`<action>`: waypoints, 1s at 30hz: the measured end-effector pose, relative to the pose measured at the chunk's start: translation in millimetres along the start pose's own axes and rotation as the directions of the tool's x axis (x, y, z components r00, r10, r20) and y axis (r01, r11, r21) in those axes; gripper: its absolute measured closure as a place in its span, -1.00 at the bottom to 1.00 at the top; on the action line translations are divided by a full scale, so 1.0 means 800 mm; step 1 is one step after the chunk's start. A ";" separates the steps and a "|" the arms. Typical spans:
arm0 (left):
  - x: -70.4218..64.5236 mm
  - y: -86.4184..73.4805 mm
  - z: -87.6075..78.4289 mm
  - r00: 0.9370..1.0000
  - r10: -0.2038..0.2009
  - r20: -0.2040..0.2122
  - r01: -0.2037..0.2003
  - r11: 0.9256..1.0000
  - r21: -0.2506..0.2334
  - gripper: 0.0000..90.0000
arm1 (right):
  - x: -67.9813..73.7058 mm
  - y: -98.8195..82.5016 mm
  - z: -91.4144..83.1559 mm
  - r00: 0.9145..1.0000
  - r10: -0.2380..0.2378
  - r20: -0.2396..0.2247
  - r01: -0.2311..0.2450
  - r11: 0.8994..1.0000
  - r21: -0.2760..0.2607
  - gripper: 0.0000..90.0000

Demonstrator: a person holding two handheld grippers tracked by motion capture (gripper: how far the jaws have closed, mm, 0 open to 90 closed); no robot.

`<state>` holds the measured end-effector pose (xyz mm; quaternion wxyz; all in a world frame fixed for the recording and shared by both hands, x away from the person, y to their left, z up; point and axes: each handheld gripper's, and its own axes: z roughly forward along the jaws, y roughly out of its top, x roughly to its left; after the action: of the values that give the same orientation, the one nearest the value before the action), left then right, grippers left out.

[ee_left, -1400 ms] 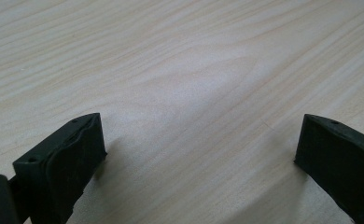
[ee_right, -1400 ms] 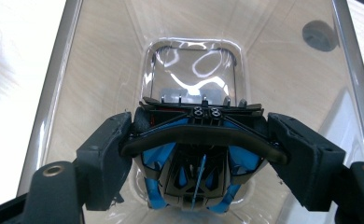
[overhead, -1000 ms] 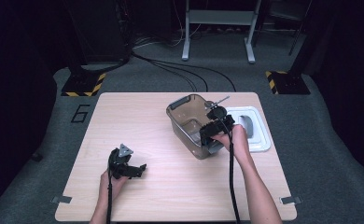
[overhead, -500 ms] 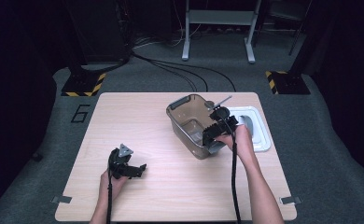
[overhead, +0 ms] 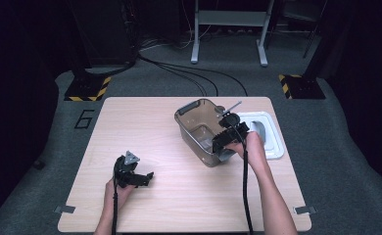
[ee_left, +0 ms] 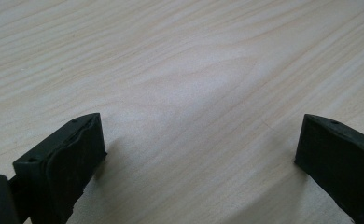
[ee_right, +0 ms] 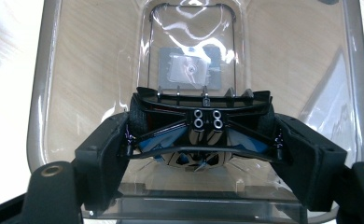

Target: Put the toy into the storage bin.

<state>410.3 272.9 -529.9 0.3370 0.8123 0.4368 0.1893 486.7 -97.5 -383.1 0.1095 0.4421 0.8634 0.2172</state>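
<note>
The right hand-held gripper (ee_right: 199, 149) clamps a toy car (ee_right: 202, 128) above the clear bin (ee_right: 38, 93), poised to drop it inside; the left hand-held gripper (ee_left: 199, 154) rests spread and empty on the counter (ee_left: 180, 60), kept out of the way.

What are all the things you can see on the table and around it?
Toy car: one, black with blue, held over the open bin.
Bin: one, clear brownish plastic, right of the table's middle.
Lid: one, white and grey, flat beside the bin.
Table: one, light wood.
Hazard-striped bases: two, yellow and black, on the floor behind.
Cables: several, black, on the floor.
Left gripper: black, fingers open, low over bare table.
Right gripper: black, shut on the toy car.
</note>
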 end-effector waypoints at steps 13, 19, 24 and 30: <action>0.000 0.000 0.000 1.000 -0.001 0.000 0.001 1.000 -0.002 -0.97 | 0.004 0.000 0.000 1.000 -0.011 0.013 0.011 1.000 0.006 -0.47; 0.000 0.000 0.000 1.000 -0.001 -0.001 0.001 1.000 -0.002 -0.97 | 0.004 0.000 0.000 1.000 -0.011 0.014 0.011 1.000 0.005 -0.48; 0.000 0.000 0.000 1.000 -0.001 -0.001 0.001 1.000 -0.002 -0.97 | 0.004 0.000 0.000 1.000 -0.010 0.014 0.010 1.000 0.005 -0.48; 0.000 0.000 0.000 1.000 0.000 0.000 0.000 1.000 -0.001 -0.97 | 0.004 0.000 0.000 1.000 -0.007 0.014 0.007 1.000 0.005 -0.49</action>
<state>410.3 272.8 -530.0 0.3375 0.8119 0.4369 0.1898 484.5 -94.7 -383.1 0.1154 0.4407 0.8647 0.2116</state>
